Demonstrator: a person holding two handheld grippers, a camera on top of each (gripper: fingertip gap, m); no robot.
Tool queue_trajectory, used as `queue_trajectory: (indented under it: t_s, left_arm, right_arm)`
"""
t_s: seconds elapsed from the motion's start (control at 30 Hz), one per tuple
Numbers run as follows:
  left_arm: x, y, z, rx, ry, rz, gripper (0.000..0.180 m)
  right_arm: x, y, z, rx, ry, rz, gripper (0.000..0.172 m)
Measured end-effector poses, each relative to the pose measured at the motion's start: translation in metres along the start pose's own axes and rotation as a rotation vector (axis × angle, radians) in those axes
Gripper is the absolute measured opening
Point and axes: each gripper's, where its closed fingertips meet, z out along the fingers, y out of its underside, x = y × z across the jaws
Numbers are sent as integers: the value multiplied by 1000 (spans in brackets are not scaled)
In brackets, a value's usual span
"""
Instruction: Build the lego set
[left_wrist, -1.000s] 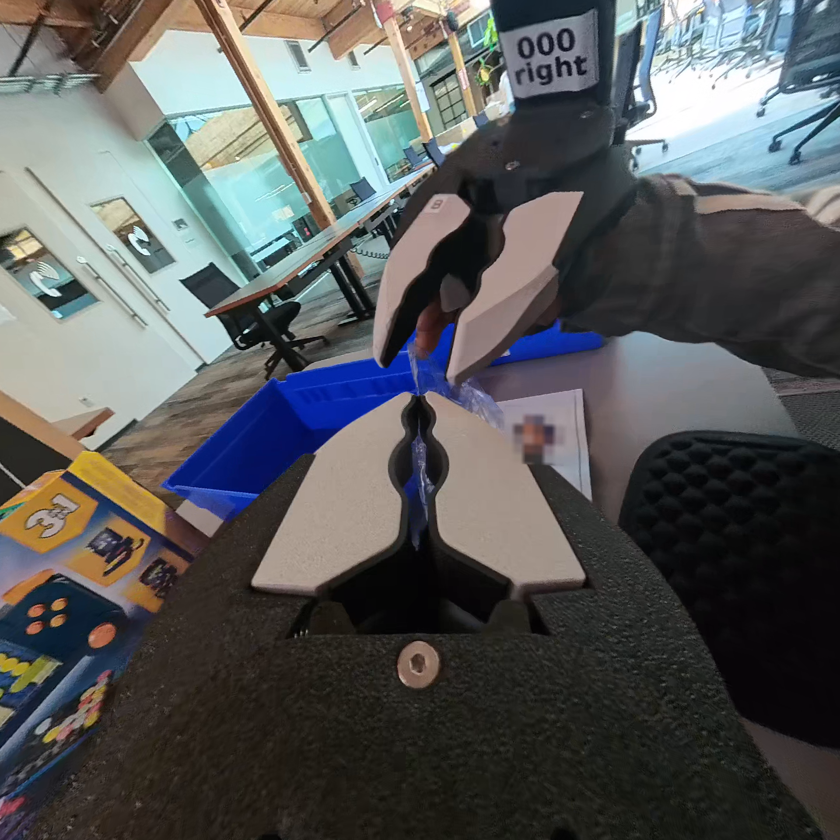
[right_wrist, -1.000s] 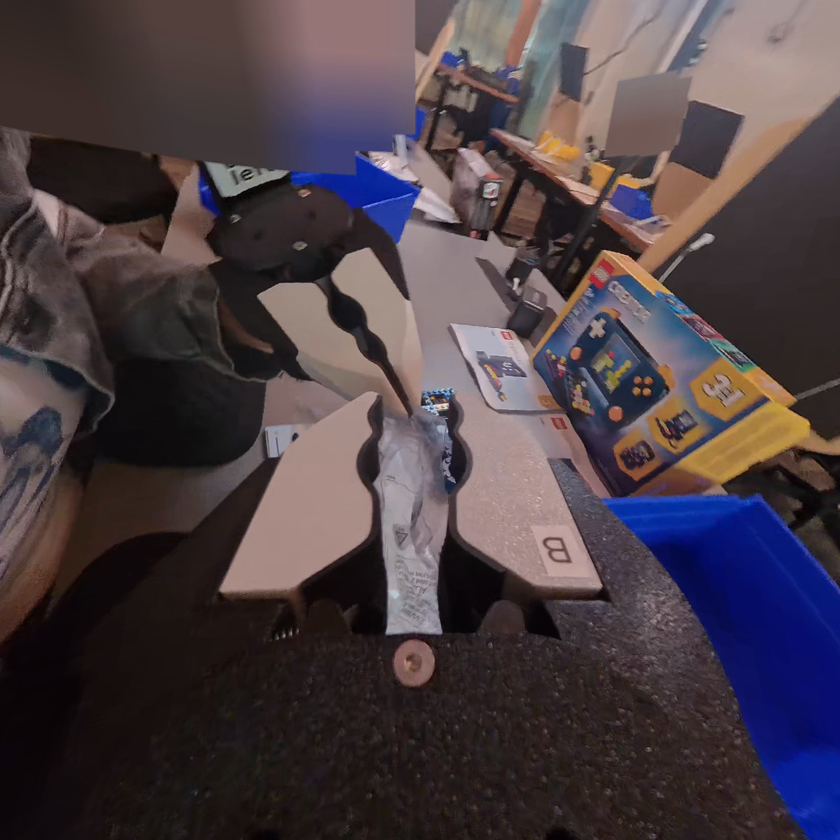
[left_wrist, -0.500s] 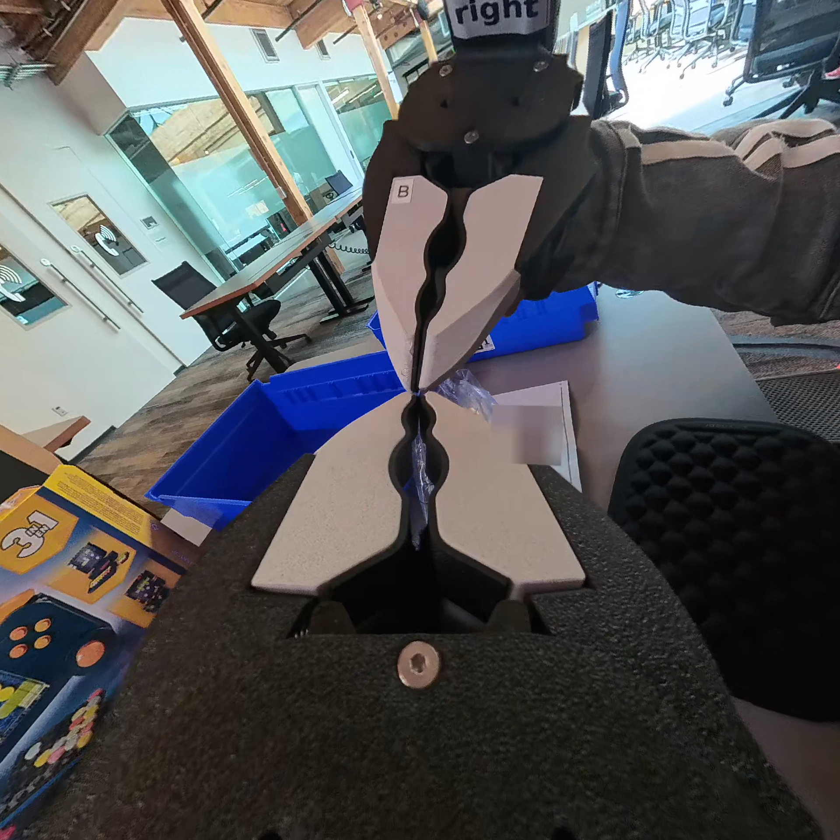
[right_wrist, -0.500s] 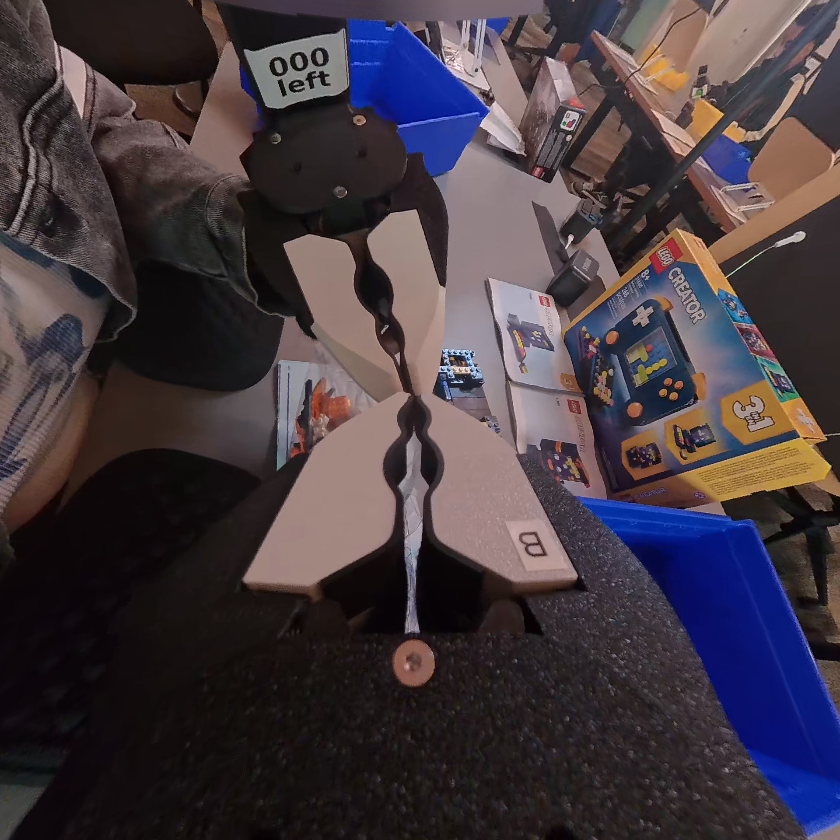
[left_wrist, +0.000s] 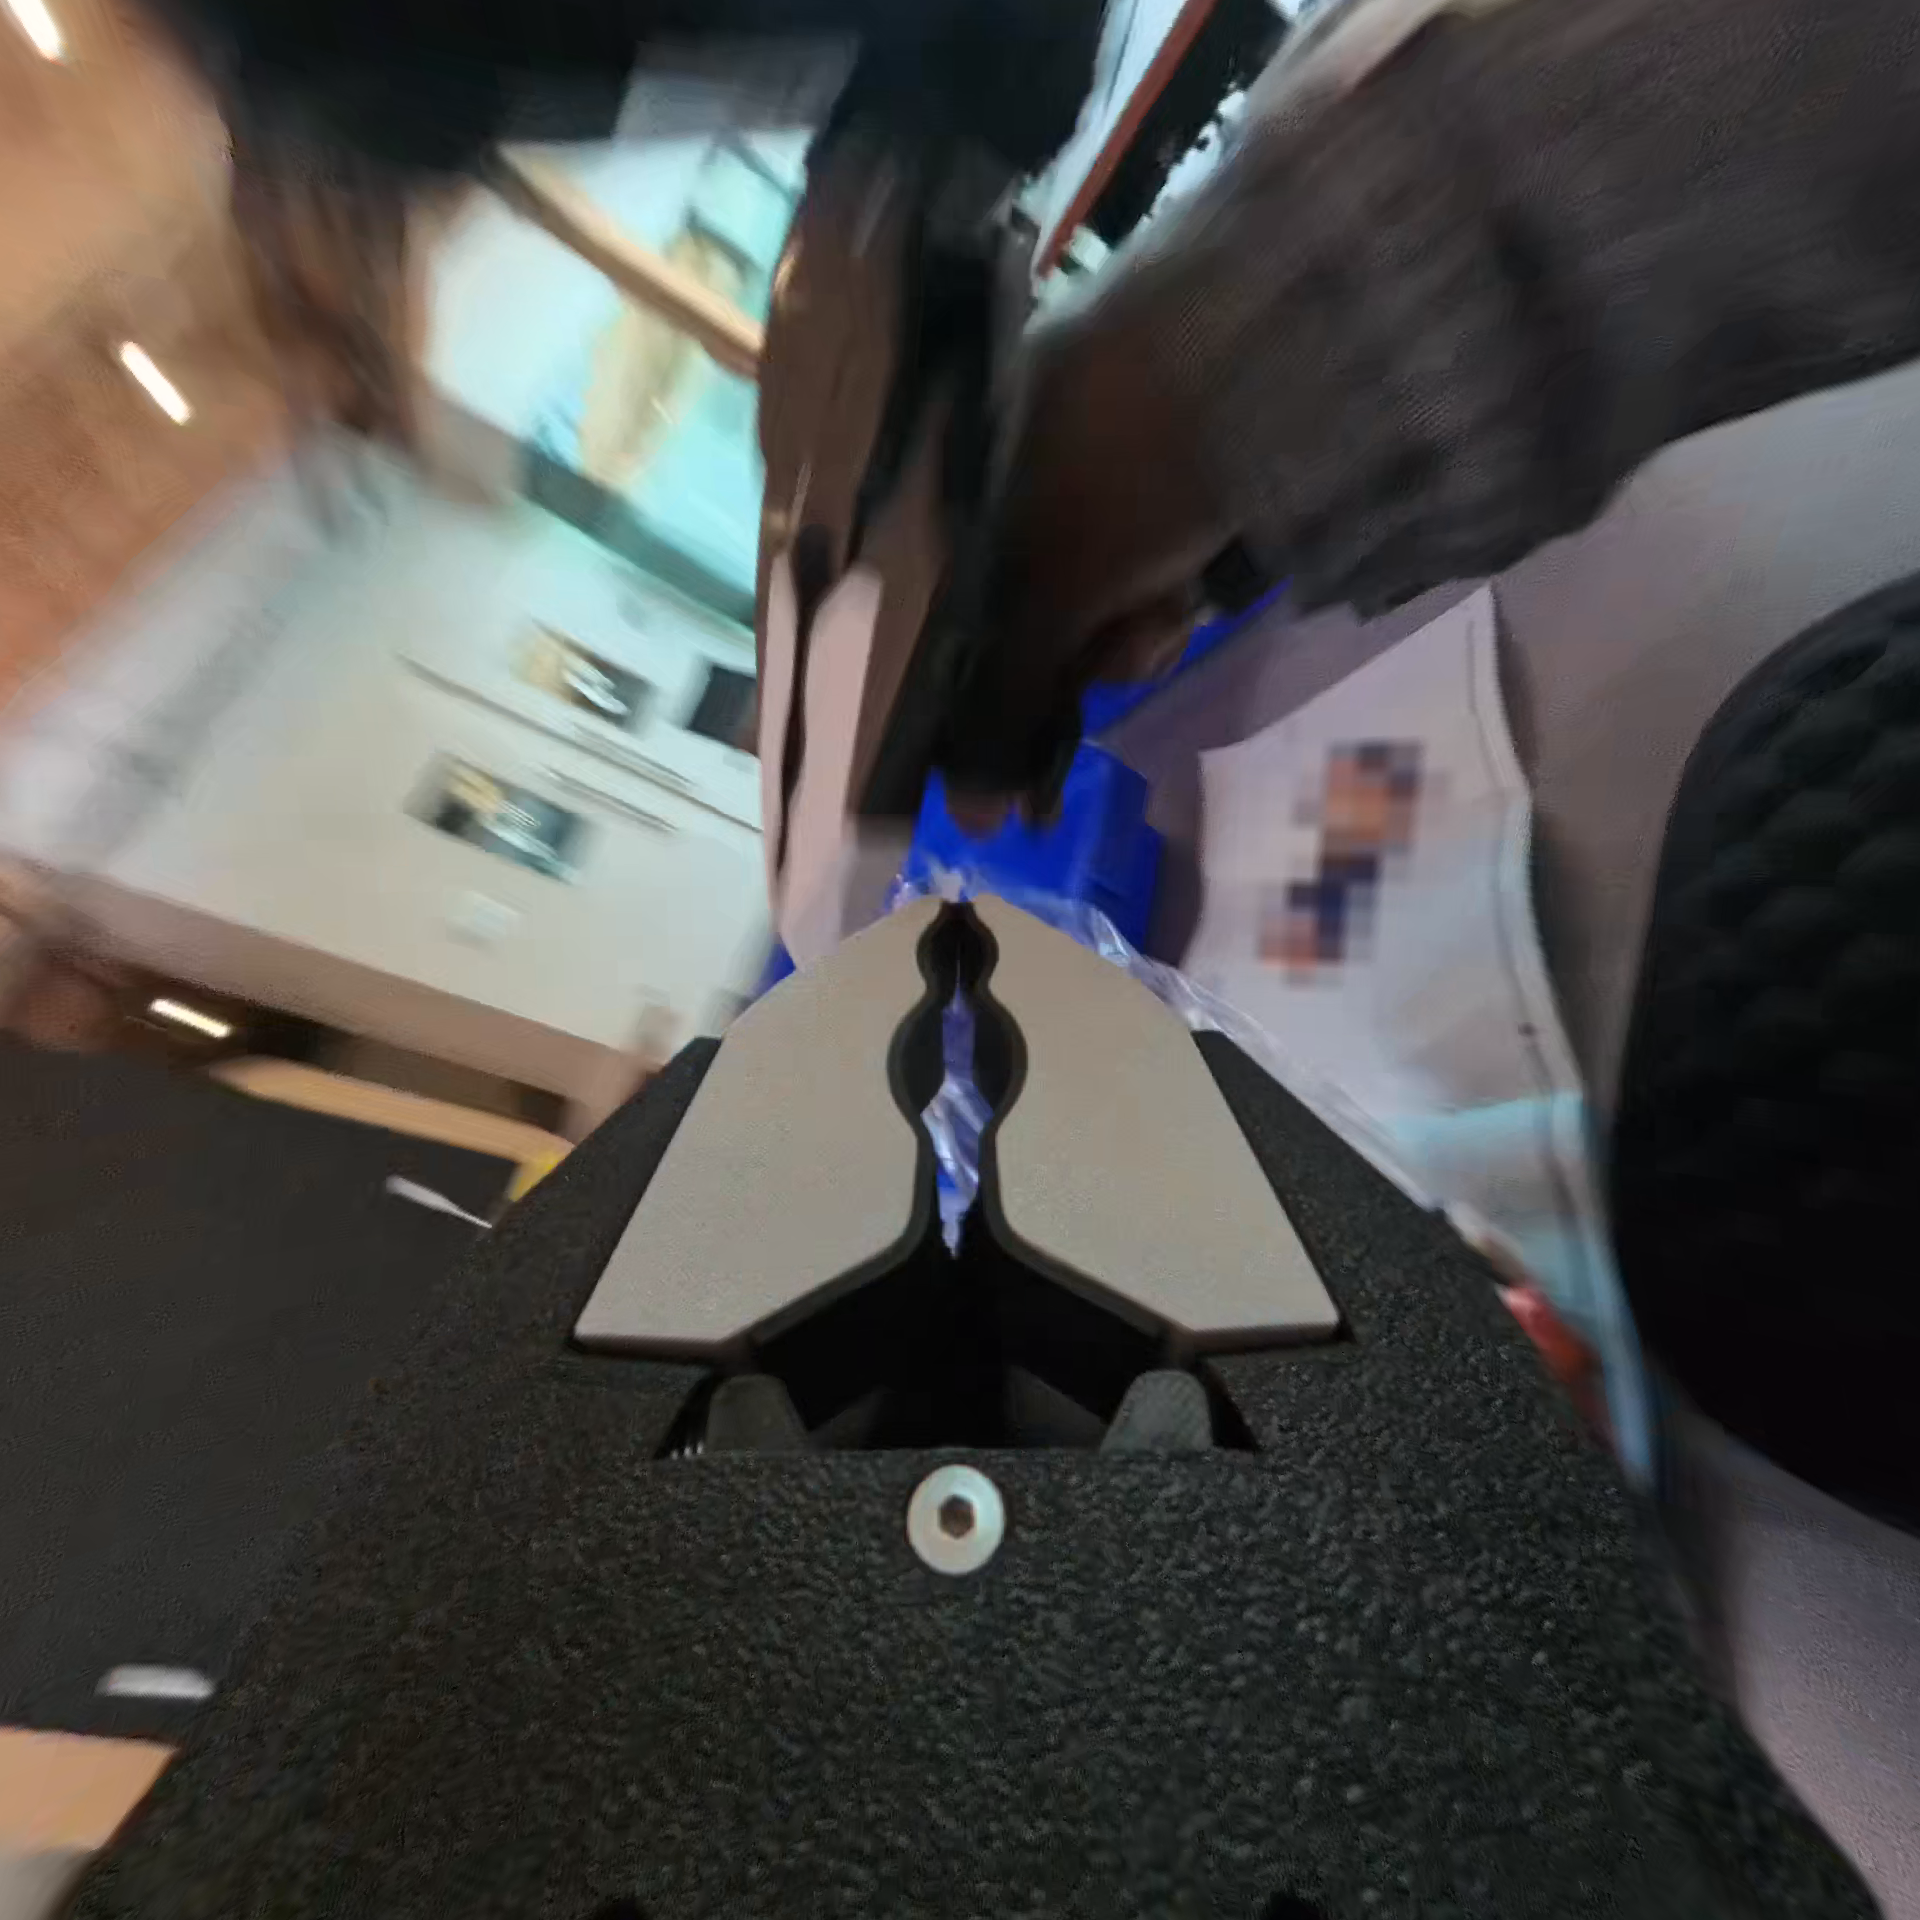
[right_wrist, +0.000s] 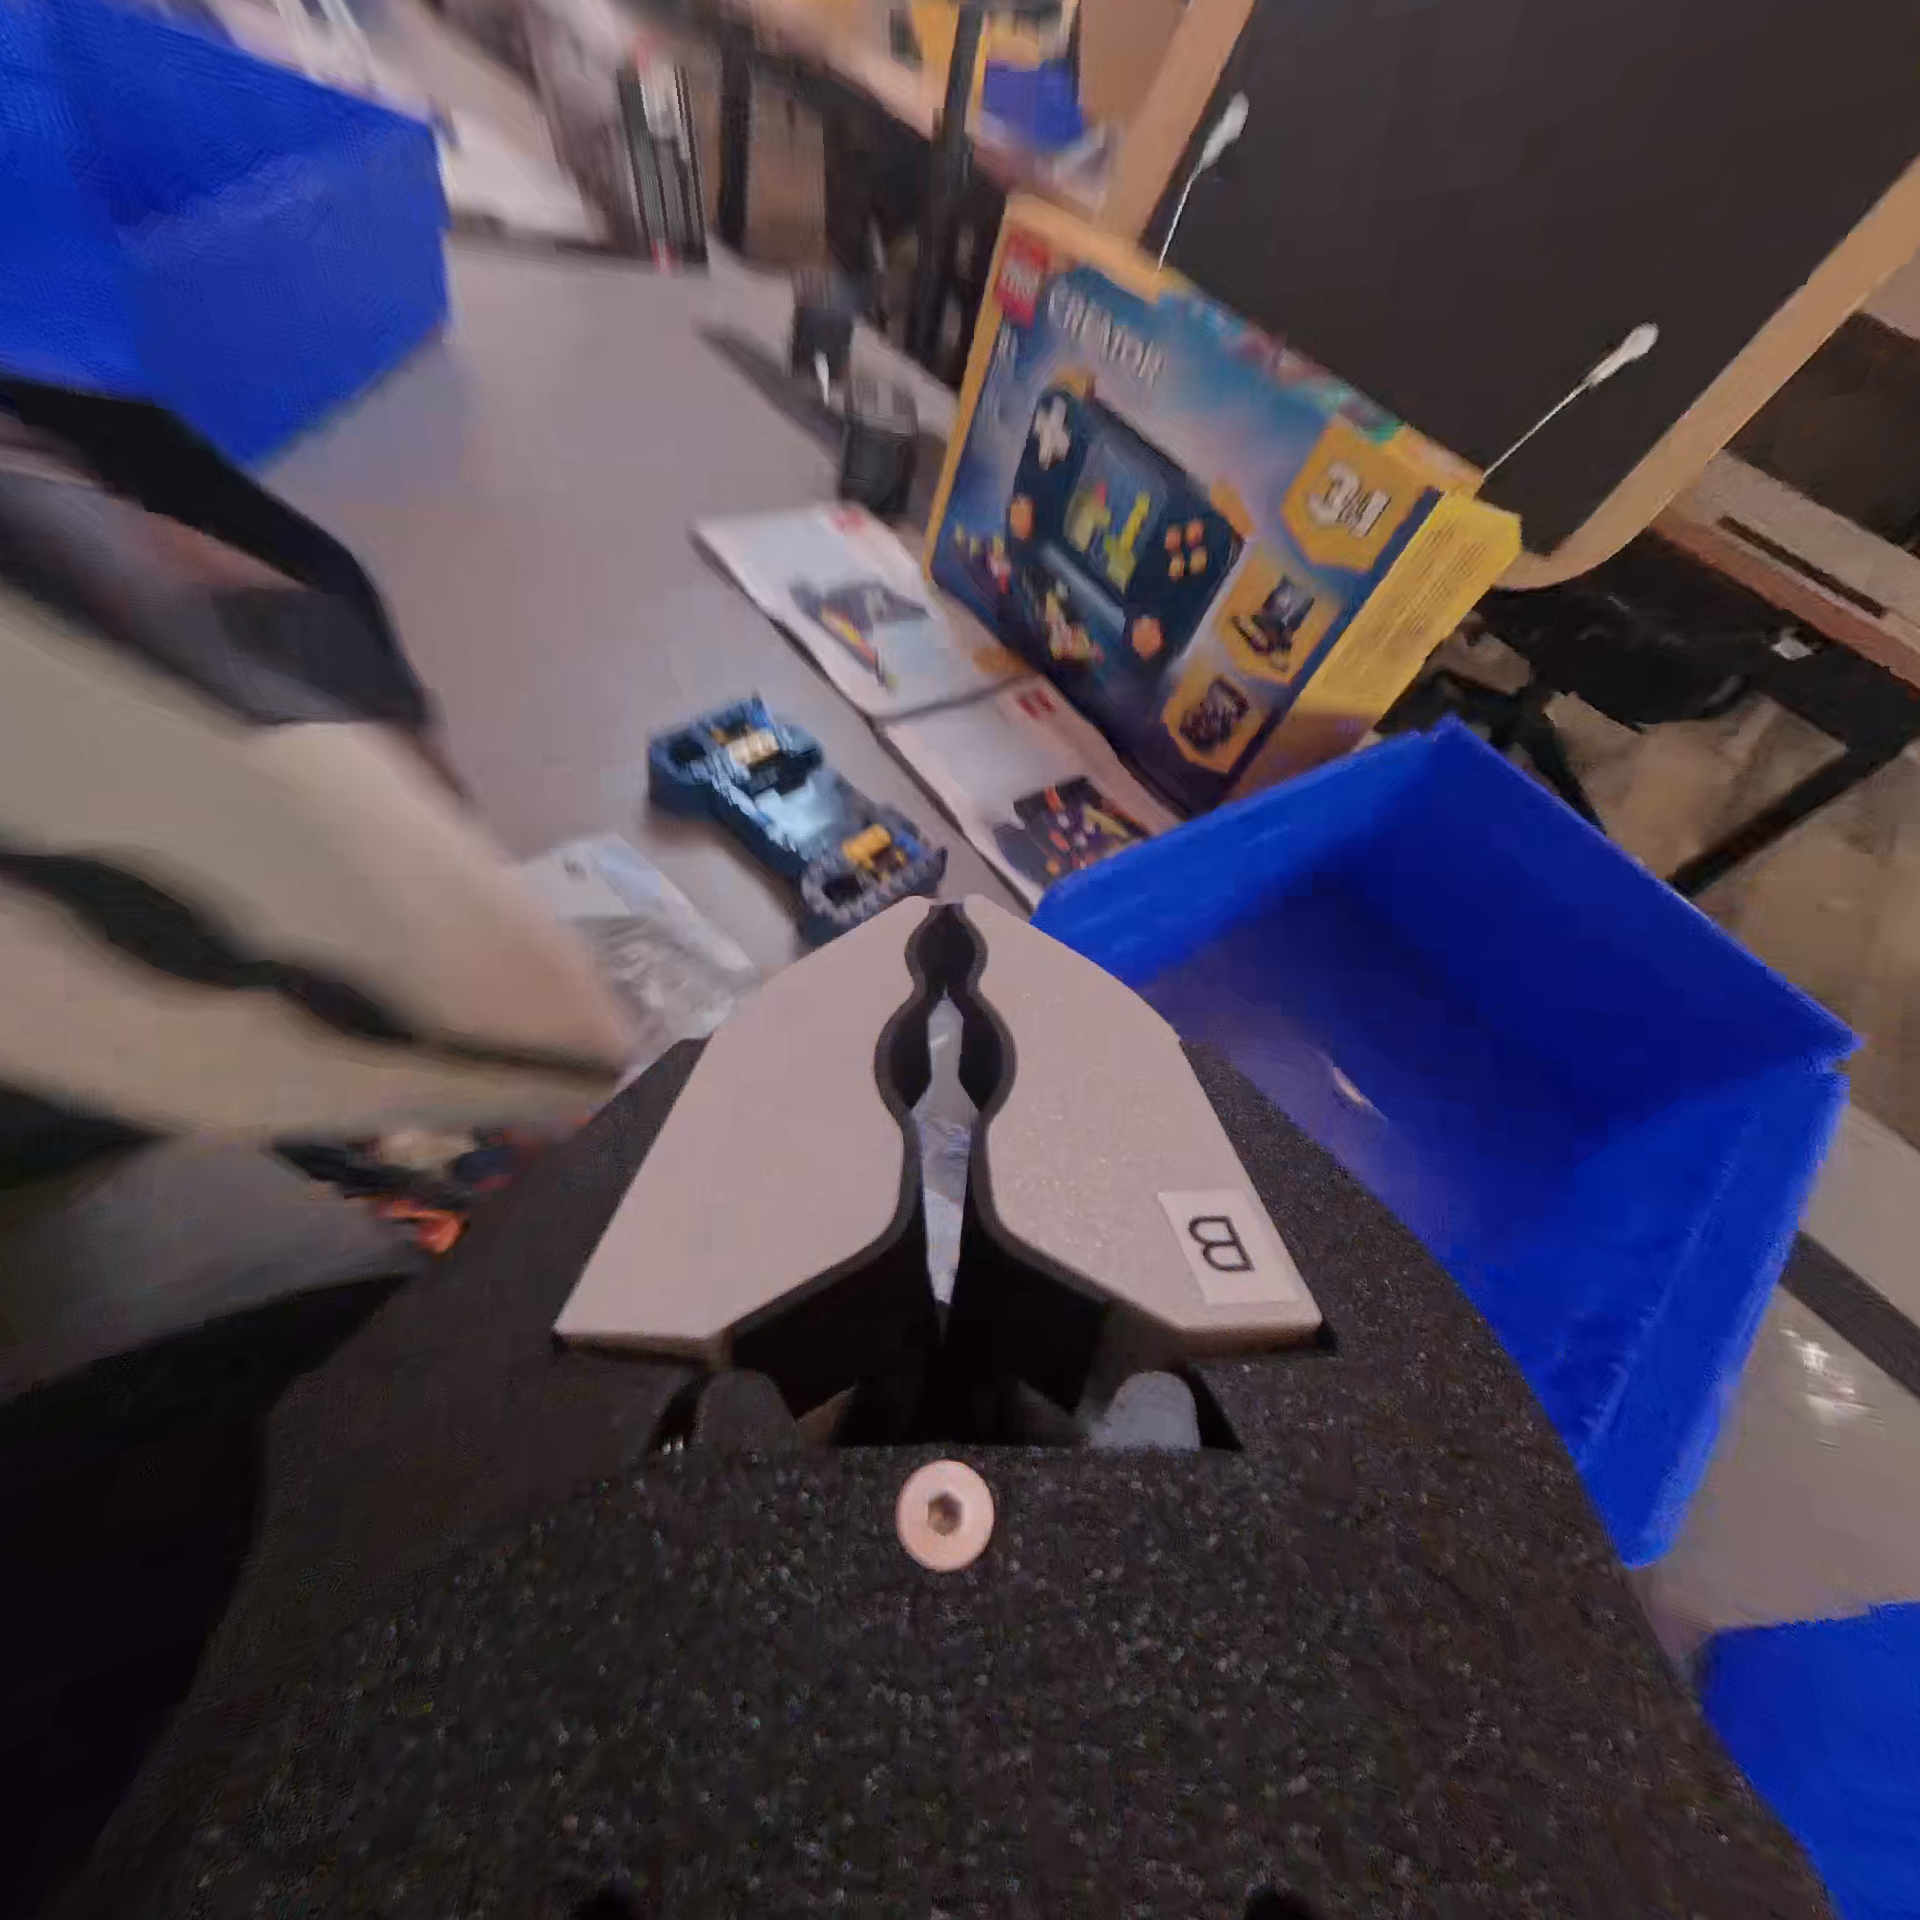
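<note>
The clear plastic bag (left_wrist: 961, 1101), crinkled and tinted blue by what lies behind it, is pinched in the closed left hand-held gripper (left_wrist: 957, 906); film shows in the slot between its grey fingers (left_wrist: 790, 1132) and spills out at 2 o'clock of the tips. The right hand-held gripper (right_wrist: 945, 909) is likewise closed, with pale film (right_wrist: 940, 1143) caught between its fingers (right_wrist: 1091, 1132). Whether both strips belong to one bag cannot be told. In the right wrist view more of the clear bag (right_wrist: 634, 935) lies at 10 o'clock of the tips, beside the blurred left gripper.

At 11 o'clock on the grey surface (right_wrist: 540, 540) sits a small dark-blue brick-built model (right_wrist: 790, 810). Printed booklets (right_wrist: 831, 592) lie at 12 o'clock, and a blue-and-yellow cardboard toy box (right_wrist: 1195, 540) stands at 1 o'clock. An open blue plastic bin (right_wrist: 1455, 1039) is at 3 o'clock, just beside the right gripper. A grey sleeve (left_wrist: 1455, 312) and a black textured pad (left_wrist: 1787, 1039) fill the left view's right side.

Both views are heavily smeared. Risk, as a judgement: thin film held at two points may tear abruptly, scattering any contents across the surface or off its edge; slick plastic may also slip from either grip.
</note>
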Motion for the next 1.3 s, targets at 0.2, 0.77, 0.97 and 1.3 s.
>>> queue_trajectory:
  t_s: [0.2,0.77,0.97,1.3]
  left_arm:
    - [-27,17,-15,99,65,-351,0]
    - [-59,65,-72,150,-67,-668,0]
    - [-57,75,-89,180,-64,-739,0]
    - [-49,57,-87,236,-15,-645,0]
  right_arm:
    - [2,-12,-17,151,-110,141,0]
    - [23,-16,-30,307,-27,210,0]
    - [26,-19,-41,357,-61,214,0]
    - [-77,-45,0,33,-621,-55,47]
